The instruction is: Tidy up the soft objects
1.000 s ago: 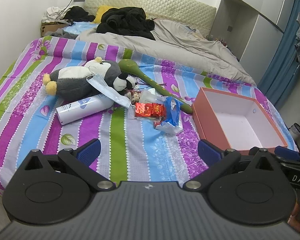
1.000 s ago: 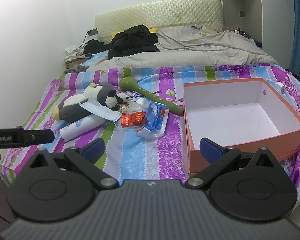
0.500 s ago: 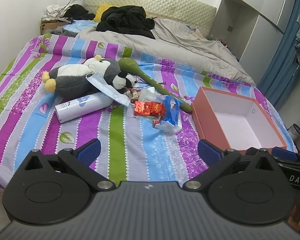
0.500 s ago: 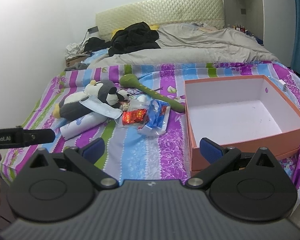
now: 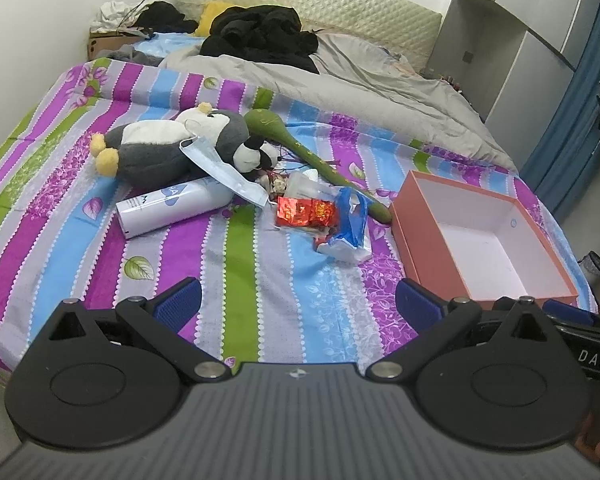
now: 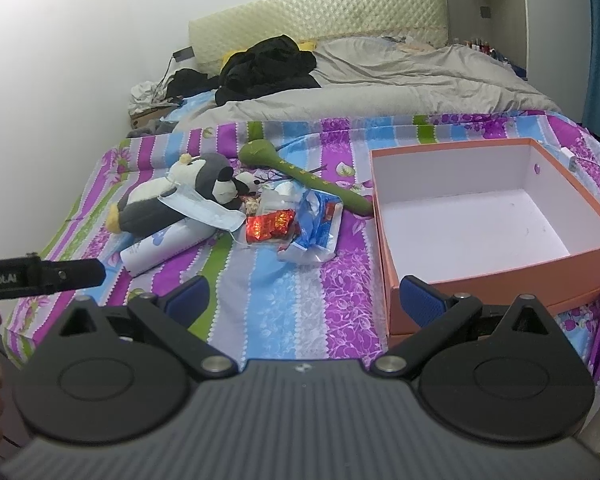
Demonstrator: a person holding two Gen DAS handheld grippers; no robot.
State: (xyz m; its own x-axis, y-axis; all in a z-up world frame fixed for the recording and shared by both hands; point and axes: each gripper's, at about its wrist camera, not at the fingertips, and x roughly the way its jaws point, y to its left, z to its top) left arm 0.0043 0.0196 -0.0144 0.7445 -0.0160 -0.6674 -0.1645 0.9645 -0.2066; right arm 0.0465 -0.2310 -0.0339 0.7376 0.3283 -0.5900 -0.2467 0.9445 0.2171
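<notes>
- While both claws hang over the near edge of the bed [image 5: 52, 216], the left claw [image 5: 298, 306] stands wide apart with nothing between its blue pads, above the striped sheet.
- Likewise the right claw [image 6: 304, 300] is spread wide and empty; its right pad sits in front of the near wall of the orange box [image 6: 500, 276].
- On the left half of the sheet, a grey and white plush penguin [image 5: 160, 152] lies on its side, yellow feet pointing towards the left edge.
- Draped across the penguin's body is a blue face mask [image 5: 224, 174], its lower end reaching the sheet.
- Just in front of the penguin lies a white spray can [image 5: 168, 210] on its side.
- Behind the penguin's head, a green long-handled soft toy [image 5: 320, 160] runs diagonally towards the box, its thin end close to the box corner.
- Between can and box sits a small heap: a red foil packet [image 5: 304, 212], a blue and white wrapper [image 5: 350, 232] and a clear plastic bag [image 5: 304, 186].
- The box stands open on the right of the bed, its white inside bare.
- Farther back, a grey duvet [image 5: 360, 84] and black clothes [image 5: 260, 36] lie by the headboard.
</notes>
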